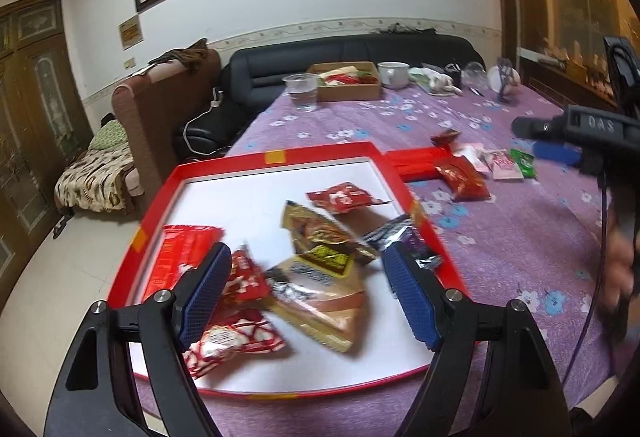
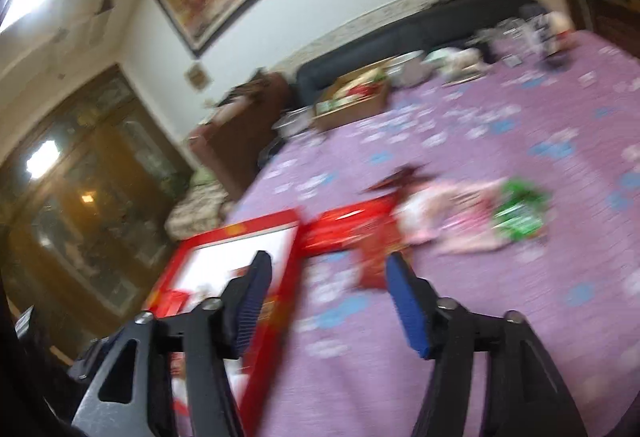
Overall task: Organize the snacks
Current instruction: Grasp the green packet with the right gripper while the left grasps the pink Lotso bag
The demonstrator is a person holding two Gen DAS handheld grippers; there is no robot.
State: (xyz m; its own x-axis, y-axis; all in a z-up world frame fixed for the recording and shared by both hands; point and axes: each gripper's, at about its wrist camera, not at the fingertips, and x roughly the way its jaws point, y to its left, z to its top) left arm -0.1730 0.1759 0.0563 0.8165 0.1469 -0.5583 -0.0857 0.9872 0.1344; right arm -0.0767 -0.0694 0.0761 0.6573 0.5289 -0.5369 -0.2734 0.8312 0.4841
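Observation:
A red-rimmed tray [image 1: 320, 151] with a white floor lies on the purple flowered tablecloth and holds several snack packets, among them a tan triangular one [image 1: 320, 297] and a gold one [image 1: 316, 233]. My left gripper [image 1: 306, 269] hangs open above them, nothing between its blue pads. More packets lie on the cloth right of the tray: a red one [image 1: 464, 179], pink ones [image 1: 502, 163] and a green one [image 1: 524, 161]. The right gripper [image 1: 560, 139] shows at the far right edge. In the blurred right wrist view my right gripper [image 2: 328, 269] is open and empty, over the cloth beside the tray [image 2: 288, 265], short of the red packet [image 2: 372, 257] and green packet [image 2: 518, 215].
A flat red lid or box [image 1: 416, 159] lies against the tray's far right corner. At the table's far end stand a cardboard box [image 1: 348, 87], a plastic cup [image 1: 302, 91] and a white mug [image 1: 394, 73]. A black sofa and a brown armchair sit beyond.

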